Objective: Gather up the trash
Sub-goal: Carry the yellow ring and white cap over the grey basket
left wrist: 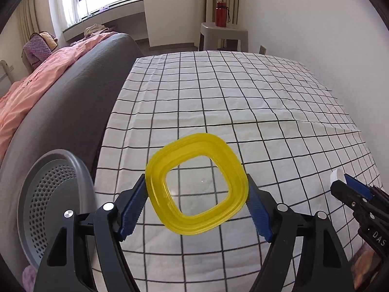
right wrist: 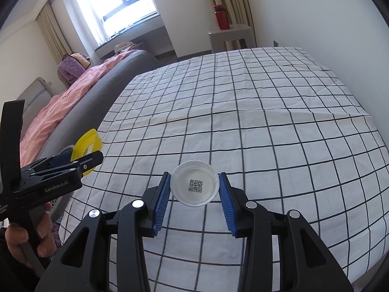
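My left gripper (left wrist: 196, 187) is shut on a yellow square plastic ring lid (left wrist: 167, 160) and holds it above the checked tablecloth (left wrist: 218, 92). In the right wrist view the same yellow lid (right wrist: 85, 143) shows at the left in that gripper. My right gripper (right wrist: 194, 187) is shut on a white round cap (right wrist: 193, 186) with a QR code inside, held just above the cloth. In the left wrist view the right gripper (left wrist: 340, 180) and the cap's white edge (left wrist: 336, 174) show at the right edge.
A grey perforated bin (left wrist: 48, 202) stands low at the left, beside the table's edge. A grey sofa back (left wrist: 73, 97) with pink bedding (left wrist: 36, 82) runs along the left. A grey stool (left wrist: 223, 36) with a red bottle (left wrist: 220, 14) stands beyond the far edge.
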`<act>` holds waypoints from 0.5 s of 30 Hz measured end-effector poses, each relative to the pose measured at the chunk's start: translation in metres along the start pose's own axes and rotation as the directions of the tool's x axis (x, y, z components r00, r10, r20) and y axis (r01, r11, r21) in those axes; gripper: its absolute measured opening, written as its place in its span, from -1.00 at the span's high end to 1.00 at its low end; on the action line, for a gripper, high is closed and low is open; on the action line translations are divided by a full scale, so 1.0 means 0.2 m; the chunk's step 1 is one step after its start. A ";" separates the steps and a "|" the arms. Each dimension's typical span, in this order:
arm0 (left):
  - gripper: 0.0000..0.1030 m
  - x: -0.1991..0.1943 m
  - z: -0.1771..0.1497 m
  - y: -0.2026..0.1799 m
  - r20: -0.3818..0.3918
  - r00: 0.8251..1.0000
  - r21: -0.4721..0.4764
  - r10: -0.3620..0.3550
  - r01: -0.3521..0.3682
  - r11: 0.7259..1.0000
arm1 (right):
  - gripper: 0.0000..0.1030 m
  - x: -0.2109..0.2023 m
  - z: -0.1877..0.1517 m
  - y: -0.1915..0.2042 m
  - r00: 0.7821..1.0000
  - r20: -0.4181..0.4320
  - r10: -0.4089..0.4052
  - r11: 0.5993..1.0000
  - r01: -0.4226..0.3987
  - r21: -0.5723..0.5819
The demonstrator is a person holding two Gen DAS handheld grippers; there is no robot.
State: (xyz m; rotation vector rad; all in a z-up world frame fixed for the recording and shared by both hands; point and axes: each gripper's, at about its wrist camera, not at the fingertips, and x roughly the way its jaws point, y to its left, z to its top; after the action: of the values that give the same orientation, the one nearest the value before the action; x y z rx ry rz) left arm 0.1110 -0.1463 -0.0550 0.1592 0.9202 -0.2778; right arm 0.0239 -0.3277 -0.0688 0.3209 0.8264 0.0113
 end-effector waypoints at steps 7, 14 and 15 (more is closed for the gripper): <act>-0.43 -0.15 -0.14 0.27 0.025 0.999 -0.044 0.036 -0.035 0.998 | 0.23 0.03 0.00 0.31 0.999 -0.004 0.053 0.996 -0.054 -0.077; -0.43 -0.22 -0.28 0.61 0.015 0.997 -0.125 0.077 -0.075 0.989 | 0.23 0.13 0.01 0.67 0.991 -0.041 0.128 0.978 -0.133 -0.163; -0.43 -0.23 -0.30 0.66 0.014 0.996 -0.135 0.086 -0.083 0.987 | 0.23 0.15 0.01 0.72 0.989 -0.049 0.140 0.974 -0.146 -0.176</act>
State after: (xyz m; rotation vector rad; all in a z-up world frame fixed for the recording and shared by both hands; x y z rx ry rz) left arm 0.0799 0.0020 -0.0514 0.0706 0.9072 -0.1378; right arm 0.0625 -0.1874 -0.0481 0.2103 0.8308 0.2257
